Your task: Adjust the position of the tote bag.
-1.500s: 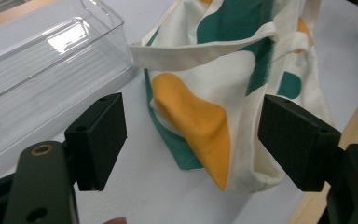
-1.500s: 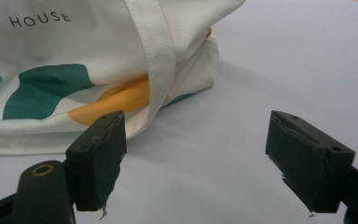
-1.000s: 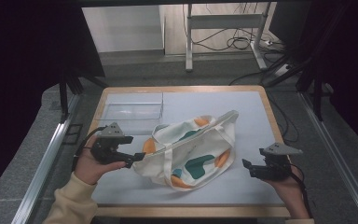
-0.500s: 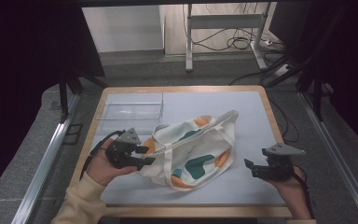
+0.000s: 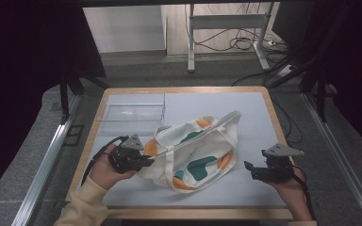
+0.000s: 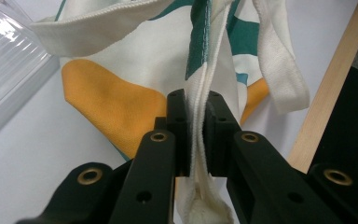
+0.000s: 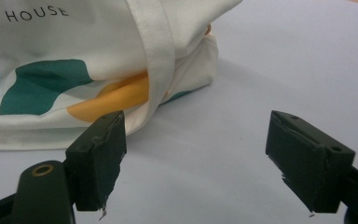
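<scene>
A white cloth tote bag (image 5: pixel 193 150) with green and orange patches lies in the middle of the pale blue mat (image 5: pixel 245 113). My left gripper (image 5: pixel 147 161) is at the bag's left rim; its jaws have just been closing, and in the left gripper view (image 6: pixel 196 135) the pads pinch the bag's white hemmed edge (image 6: pixel 196 93). My right gripper (image 5: pixel 248 168) rests on the mat right of the bag, open. In the right gripper view (image 7: pixel 196 158) its jaws stand wide apart with nothing between them, the bag (image 7: pixel 74 56) and a strap (image 7: pixel 156 51) just ahead.
A clear plastic tray (image 5: pixel 132 113) sits at the mat's back left, close behind the bag. A wooden frame (image 5: pixel 273 117) borders the mat. Beyond the table stand a metal stand (image 5: pixel 226 33) and cables on the floor.
My left gripper moved right and down to the bag's left rim and closed on its edge. The right gripper stayed where it was.
</scene>
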A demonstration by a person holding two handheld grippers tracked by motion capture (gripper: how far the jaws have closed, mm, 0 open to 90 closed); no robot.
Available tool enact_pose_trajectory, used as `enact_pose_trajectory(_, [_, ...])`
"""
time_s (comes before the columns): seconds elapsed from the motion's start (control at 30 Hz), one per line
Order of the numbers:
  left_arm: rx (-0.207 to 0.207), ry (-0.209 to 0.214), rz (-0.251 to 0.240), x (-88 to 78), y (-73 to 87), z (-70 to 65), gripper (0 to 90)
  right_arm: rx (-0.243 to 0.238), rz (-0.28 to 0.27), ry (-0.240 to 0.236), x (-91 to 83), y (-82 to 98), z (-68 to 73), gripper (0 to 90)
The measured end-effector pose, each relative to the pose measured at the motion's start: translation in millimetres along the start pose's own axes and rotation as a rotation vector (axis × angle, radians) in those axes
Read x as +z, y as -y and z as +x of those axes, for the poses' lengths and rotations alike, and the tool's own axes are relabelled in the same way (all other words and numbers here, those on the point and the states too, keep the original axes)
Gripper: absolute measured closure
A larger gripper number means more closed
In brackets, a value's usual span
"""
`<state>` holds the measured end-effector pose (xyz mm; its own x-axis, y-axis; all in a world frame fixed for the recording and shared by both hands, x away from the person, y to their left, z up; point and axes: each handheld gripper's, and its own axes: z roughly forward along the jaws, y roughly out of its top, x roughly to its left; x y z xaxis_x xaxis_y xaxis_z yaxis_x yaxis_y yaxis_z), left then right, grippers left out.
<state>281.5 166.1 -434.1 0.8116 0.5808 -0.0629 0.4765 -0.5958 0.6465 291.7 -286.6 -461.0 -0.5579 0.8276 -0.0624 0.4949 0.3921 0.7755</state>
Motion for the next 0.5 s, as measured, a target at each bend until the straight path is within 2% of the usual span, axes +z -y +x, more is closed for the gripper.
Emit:
enact_pose_trajectory(0.1, [-0.001,0.001,0.003,0.6,-0.1,-0.3,83.5,-0.011,-0.01,-0.007,-1.3,-6.2,-0.3,21.0])
enact_pose_trajectory(0.2, [-0.003,0.006,0.005,0.6,0.2,-0.3,83.6,-0.05,-0.017,-0.012,-4.2,-21.6,2.6,22.9])
enact_pose_trajectory(0.27, [-0.005,0.008,0.003,0.2,0.5,-0.3,83.6,-0.06,-0.018,-0.016,-4.6,-25.1,3.2,23.7])
enact_pose_trajectory(0.43, [-0.006,0.012,-0.001,0.5,0.8,-0.2,83.5,-0.151,0.01,-0.039,-6.0,-56.1,7.2,24.3])
enact_pose_trajectory(0.47, [-0.011,0.014,-0.003,0.8,1.1,0.6,83.4,-0.171,0.0,-0.06,-6.8,-68.7,7.2,23.8])
enact_pose_trajectory(0.5, [-0.011,0.014,-0.003,0.8,1.1,0.6,83.4,-0.171,0.0,-0.06,-6.8,-68.7,7.2,23.8])
